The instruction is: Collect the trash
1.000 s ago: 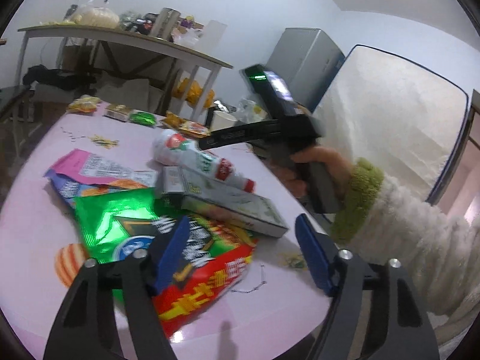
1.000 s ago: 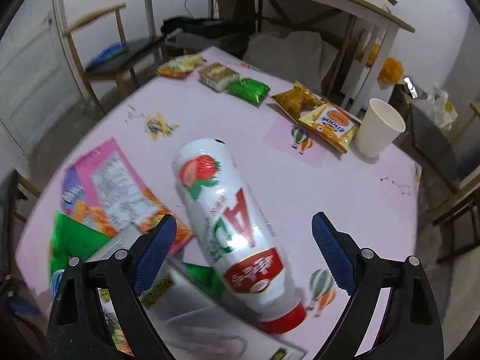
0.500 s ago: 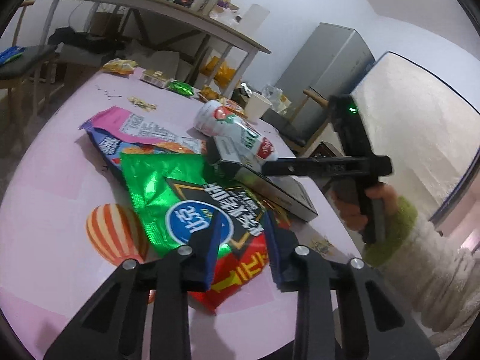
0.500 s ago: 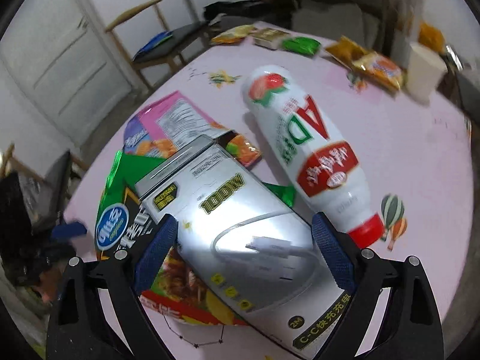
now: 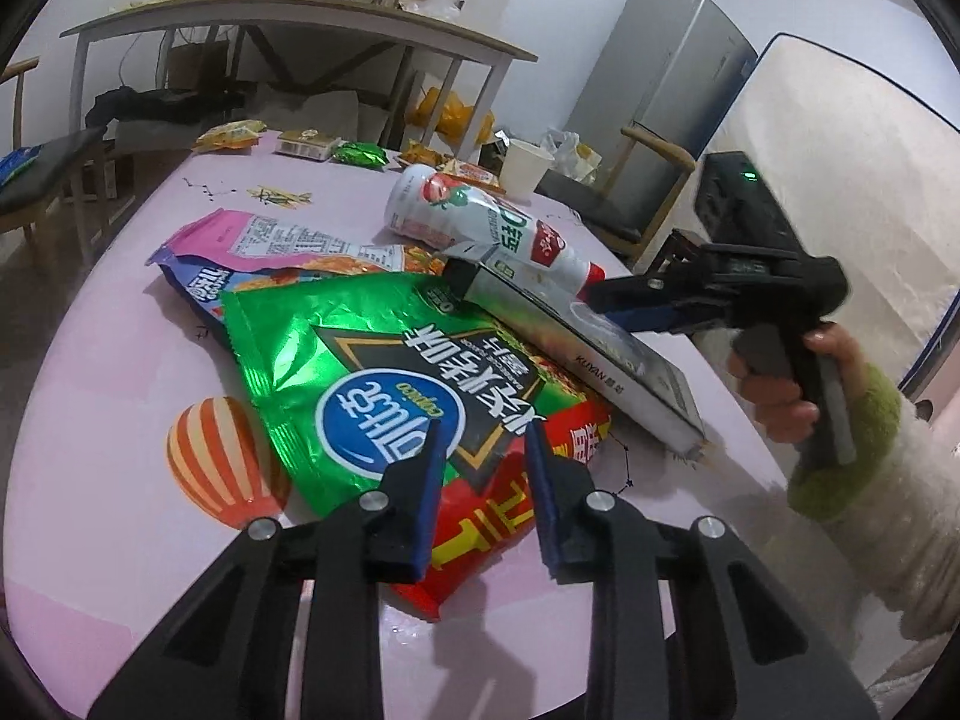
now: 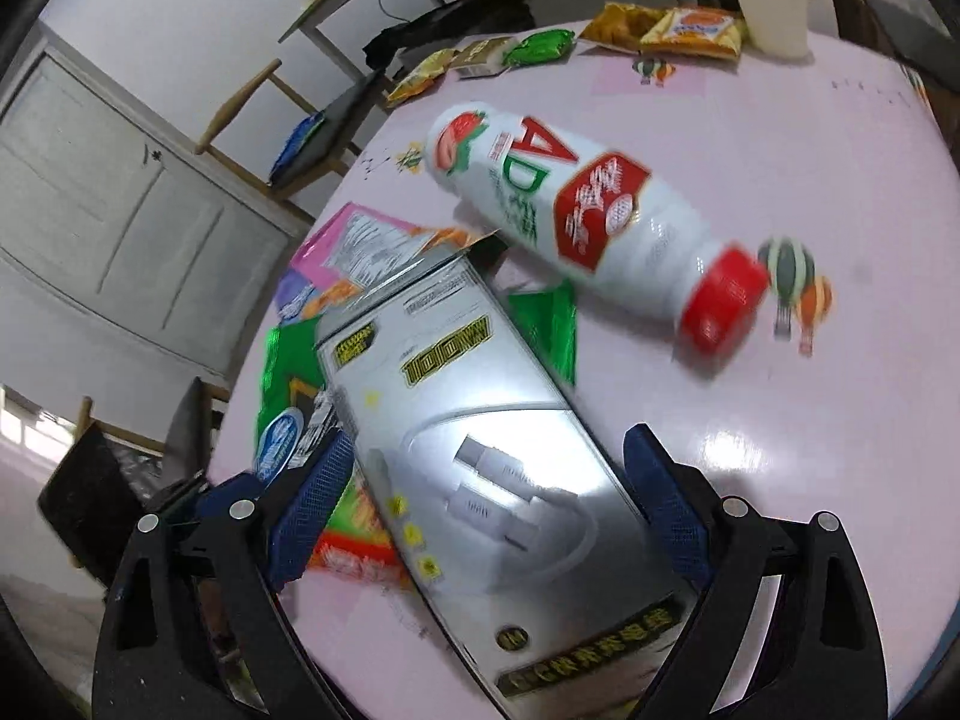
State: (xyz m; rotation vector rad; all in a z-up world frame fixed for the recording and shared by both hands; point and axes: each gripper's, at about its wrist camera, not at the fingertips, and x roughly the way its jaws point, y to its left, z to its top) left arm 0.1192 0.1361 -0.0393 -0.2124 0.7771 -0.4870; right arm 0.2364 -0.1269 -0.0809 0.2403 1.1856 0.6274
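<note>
Nothing looks picked up yet, so most of the job is left. The left gripper (image 5: pixel 480 444) has its jaws partly closed over the green chip bag (image 5: pixel 360 372), and it seems to pinch the bag's near end. The right gripper (image 6: pixel 486 468) is spread wide around the silver box (image 6: pixel 480 468), not squeezing it. The box lies on top of the bags, and the white bottle (image 6: pixel 576 210) lies just beside it. Far across the pink table (image 6: pixel 810 420) sit small snack packs (image 6: pixel 690 30) and a paper cup (image 6: pixel 771 6). The table edge is close under both grippers, with open space on the right.
</note>
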